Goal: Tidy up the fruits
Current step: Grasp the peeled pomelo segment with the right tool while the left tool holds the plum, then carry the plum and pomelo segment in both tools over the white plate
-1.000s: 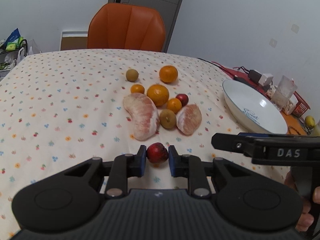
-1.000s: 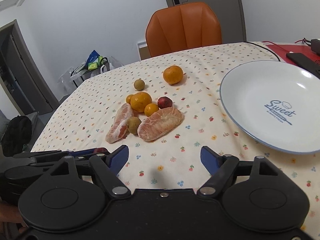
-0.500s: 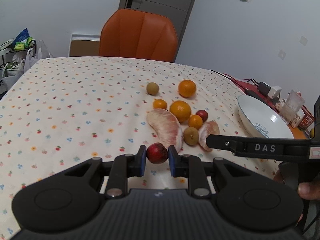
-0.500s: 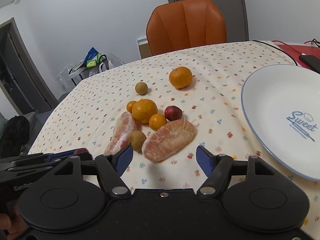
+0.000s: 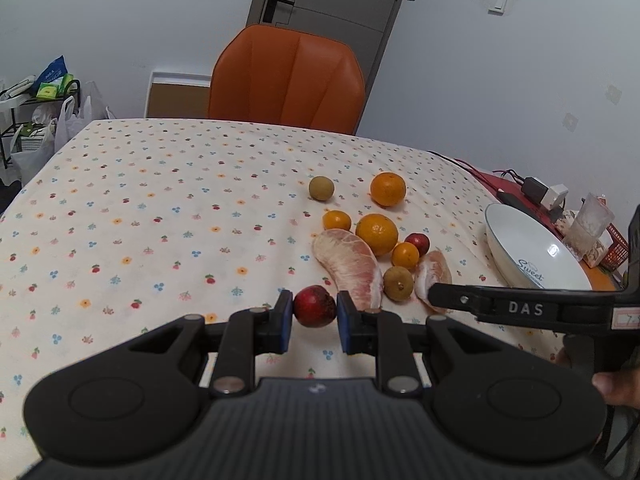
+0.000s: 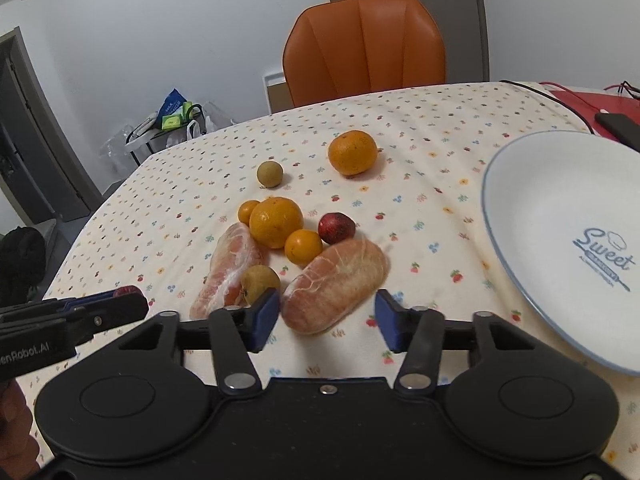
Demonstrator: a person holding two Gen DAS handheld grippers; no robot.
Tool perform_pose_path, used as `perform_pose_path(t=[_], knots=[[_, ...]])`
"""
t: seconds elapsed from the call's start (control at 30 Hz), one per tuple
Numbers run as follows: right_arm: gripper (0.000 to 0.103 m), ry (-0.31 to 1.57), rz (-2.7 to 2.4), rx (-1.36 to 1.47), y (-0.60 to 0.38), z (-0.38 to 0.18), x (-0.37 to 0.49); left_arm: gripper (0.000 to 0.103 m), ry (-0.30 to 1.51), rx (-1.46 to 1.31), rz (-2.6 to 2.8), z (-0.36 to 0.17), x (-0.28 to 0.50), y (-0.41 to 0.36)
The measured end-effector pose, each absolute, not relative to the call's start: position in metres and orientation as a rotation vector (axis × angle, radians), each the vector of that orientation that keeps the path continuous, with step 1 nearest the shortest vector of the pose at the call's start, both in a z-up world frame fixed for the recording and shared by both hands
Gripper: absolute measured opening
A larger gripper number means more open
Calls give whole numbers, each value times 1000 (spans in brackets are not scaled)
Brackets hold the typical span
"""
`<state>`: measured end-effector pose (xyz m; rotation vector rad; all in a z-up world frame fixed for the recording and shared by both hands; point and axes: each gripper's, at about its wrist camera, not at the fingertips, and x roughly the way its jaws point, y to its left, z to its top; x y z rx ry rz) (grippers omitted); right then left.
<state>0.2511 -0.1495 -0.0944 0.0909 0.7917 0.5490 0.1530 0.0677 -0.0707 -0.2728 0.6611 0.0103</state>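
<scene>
My left gripper (image 5: 314, 314) is shut on a dark red plum (image 5: 315, 305), held above the flowered tablecloth. My right gripper (image 6: 327, 312) is open, its jaws on either side of the near end of a peeled pomelo segment (image 6: 334, 285). The fruit pile holds a second pomelo segment (image 6: 232, 268), two oranges (image 6: 276, 221) (image 6: 353, 152), small tangerines (image 6: 303, 245), brownish round fruits (image 6: 260, 282) (image 6: 270, 174) and another red plum (image 6: 336, 227). A white plate (image 6: 560, 216) marked "Sweet" lies to the right.
An orange chair (image 5: 286, 80) stands at the table's far edge. Cables, a charger and a plastic cup (image 5: 592, 222) sit on a red surface beyond the plate. The left gripper shows at the left of the right wrist view (image 6: 80, 312).
My right gripper has moved forward and left from near the plate up to the pomelo segment. My left gripper, still holding the plum, has drawn back and left from the pile.
</scene>
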Motion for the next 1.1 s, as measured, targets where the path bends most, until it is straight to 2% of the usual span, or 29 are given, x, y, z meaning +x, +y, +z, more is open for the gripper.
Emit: perform_pose_path(t=[0.2,0.93,0.97,1.0,1.1], knots=[[38,801,517,87,-162,-92,245,21,658,-282,6,-72,151,68],[45,785,512,58,-134,-94,269,22,651,-305,36,-73,152,89],[44,784,514,58,-134,-94,270,22,650,-303,35,-72,151,90],[38,784,513,67,-135,-94,270,22,650,-300,35,-71,151,89],[35,792,512,112,-141,-94,270,21,648,-299,29,-69,150,90]])
